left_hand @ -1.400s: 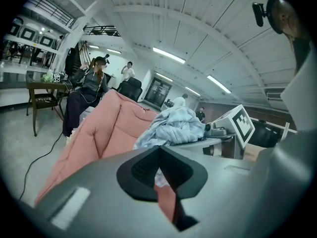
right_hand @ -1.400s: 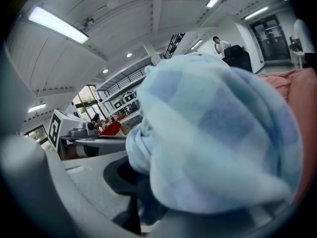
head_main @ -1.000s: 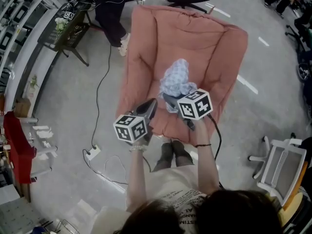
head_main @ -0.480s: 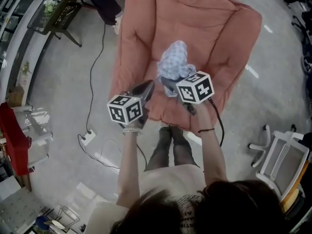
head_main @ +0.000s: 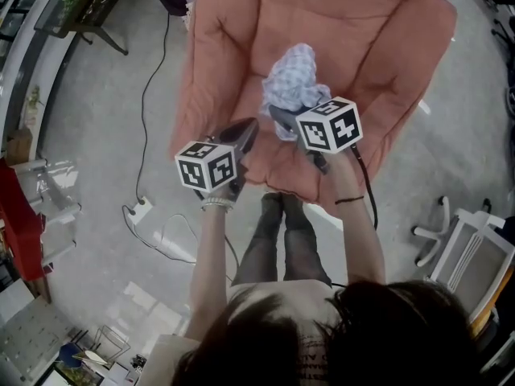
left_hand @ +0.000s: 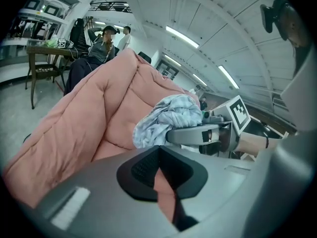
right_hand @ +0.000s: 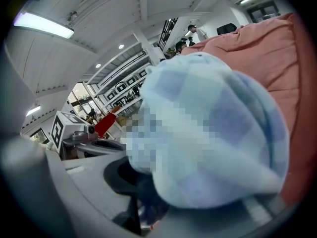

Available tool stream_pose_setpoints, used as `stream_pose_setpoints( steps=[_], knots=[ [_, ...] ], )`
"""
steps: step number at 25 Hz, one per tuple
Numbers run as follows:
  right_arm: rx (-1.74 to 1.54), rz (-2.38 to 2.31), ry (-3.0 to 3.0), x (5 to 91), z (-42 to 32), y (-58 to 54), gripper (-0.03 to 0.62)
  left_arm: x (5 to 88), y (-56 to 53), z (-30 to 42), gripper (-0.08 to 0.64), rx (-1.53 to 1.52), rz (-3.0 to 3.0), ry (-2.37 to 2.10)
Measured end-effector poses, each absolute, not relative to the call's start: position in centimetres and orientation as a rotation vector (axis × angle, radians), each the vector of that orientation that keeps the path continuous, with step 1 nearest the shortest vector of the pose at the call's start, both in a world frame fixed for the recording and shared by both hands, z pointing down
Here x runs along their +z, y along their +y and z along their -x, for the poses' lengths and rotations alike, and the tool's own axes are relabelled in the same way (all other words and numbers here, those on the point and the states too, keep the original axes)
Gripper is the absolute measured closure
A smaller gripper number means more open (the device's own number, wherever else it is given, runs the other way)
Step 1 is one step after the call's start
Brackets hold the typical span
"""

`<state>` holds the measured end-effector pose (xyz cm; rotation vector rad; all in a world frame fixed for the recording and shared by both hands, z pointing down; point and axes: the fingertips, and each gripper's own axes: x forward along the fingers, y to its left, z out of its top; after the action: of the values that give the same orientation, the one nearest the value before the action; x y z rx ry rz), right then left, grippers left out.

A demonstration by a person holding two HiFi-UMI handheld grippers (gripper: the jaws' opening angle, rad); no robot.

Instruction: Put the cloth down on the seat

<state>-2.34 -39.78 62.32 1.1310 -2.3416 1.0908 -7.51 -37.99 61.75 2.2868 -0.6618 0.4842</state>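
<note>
A crumpled light blue checked cloth hangs over the middle of a big pink padded seat. My right gripper is shut on the cloth's near edge and holds it just above the cushion. The right gripper view is filled by the cloth, with the pink seat behind it. My left gripper hovers over the seat's front left part, jaws together and empty. From the left gripper view, the cloth bulges above the right gripper's jaw, and the seat rises at the left.
A cable and a power strip lie on the grey floor left of the seat. A white chair stands at the right and a dark table at the top left. The person's feet stand at the seat's front edge.
Both grippers and the cloth have moved a little farther over the seat. The cloth is still held; the left jaws are still together.
</note>
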Motion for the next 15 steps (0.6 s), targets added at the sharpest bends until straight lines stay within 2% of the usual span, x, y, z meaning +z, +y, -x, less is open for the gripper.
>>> stream_pose_setpoints(
  steps=[15],
  knots=[
    [1.069,-1.087,-2.287,69.4,3.2,-40.0,0.466,69.3,-37.9,8.2,0.555,0.512,-2.235,-0.632]
  ],
)
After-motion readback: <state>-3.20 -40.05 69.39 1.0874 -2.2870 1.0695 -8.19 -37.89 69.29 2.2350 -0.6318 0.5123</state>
